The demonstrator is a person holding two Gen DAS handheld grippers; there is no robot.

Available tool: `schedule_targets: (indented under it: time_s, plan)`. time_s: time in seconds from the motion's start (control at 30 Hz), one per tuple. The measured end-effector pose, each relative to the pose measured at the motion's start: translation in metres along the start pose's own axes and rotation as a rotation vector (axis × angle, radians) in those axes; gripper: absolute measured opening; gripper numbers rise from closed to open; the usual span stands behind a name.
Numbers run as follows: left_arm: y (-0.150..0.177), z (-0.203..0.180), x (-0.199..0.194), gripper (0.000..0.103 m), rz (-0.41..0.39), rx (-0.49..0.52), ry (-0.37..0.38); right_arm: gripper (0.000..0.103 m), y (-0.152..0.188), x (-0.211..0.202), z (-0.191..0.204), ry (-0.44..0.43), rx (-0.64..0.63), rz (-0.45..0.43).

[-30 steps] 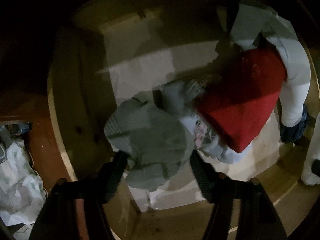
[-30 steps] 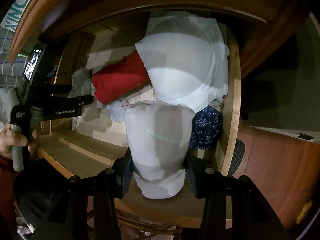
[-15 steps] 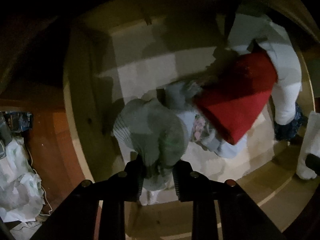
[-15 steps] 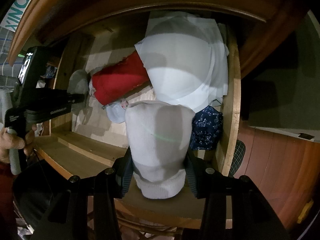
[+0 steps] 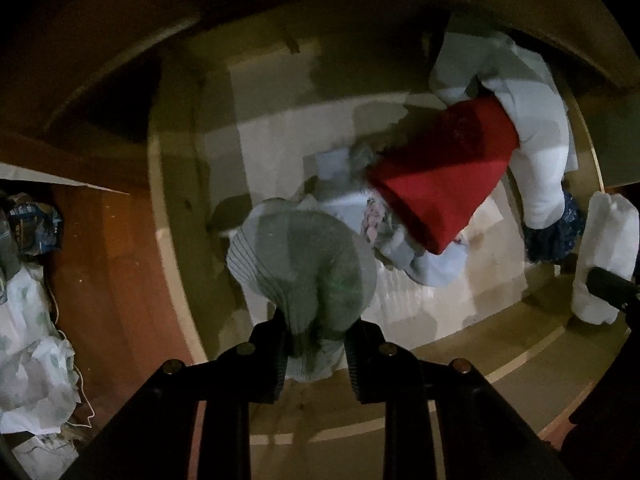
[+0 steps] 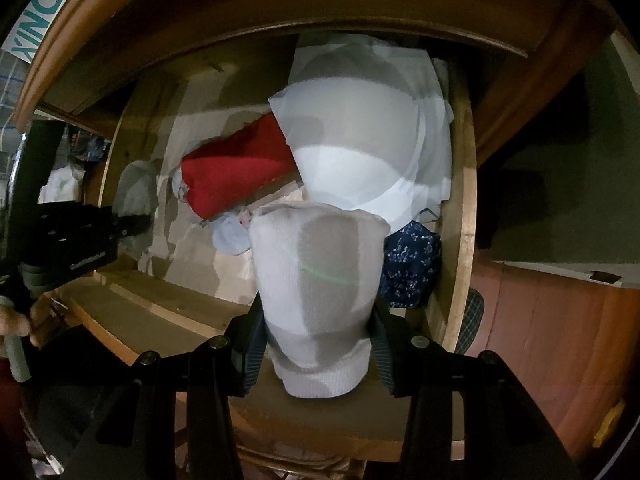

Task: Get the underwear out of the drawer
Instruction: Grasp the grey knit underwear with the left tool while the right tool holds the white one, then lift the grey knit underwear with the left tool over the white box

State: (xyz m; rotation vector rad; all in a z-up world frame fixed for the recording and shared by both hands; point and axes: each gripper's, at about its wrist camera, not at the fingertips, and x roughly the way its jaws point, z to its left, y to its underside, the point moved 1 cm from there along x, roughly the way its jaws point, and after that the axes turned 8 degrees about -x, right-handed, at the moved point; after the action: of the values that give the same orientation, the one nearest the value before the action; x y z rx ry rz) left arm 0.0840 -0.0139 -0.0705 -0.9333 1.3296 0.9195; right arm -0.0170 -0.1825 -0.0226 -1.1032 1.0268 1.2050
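A grey ribbed garment (image 5: 304, 276) is clenched between the fingers of the left gripper (image 5: 314, 354) above the open drawer (image 5: 172, 208); a white ribbed garment (image 6: 316, 292) is grasped by the right gripper (image 6: 316, 344) near the drawer's front. Both are judged light, soft and limp, so bunched fabric is best pinched. A red piece (image 6: 236, 168) and a navy floral piece (image 6: 408, 268) are left inside

Probably bedroom: clothes-filled wooden drawer (image 6: 466, 208)
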Motion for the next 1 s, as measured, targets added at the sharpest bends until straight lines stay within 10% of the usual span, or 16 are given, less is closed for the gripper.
schedule_targets:
  time_s: [1.0]
  plan:
    - [0.052, -0.003, -0.155, 0.024, -0.313, 0.064, 0.066, 0.043, 0.003, 0.011, 0.002, 0.077, -0.013, -0.009]
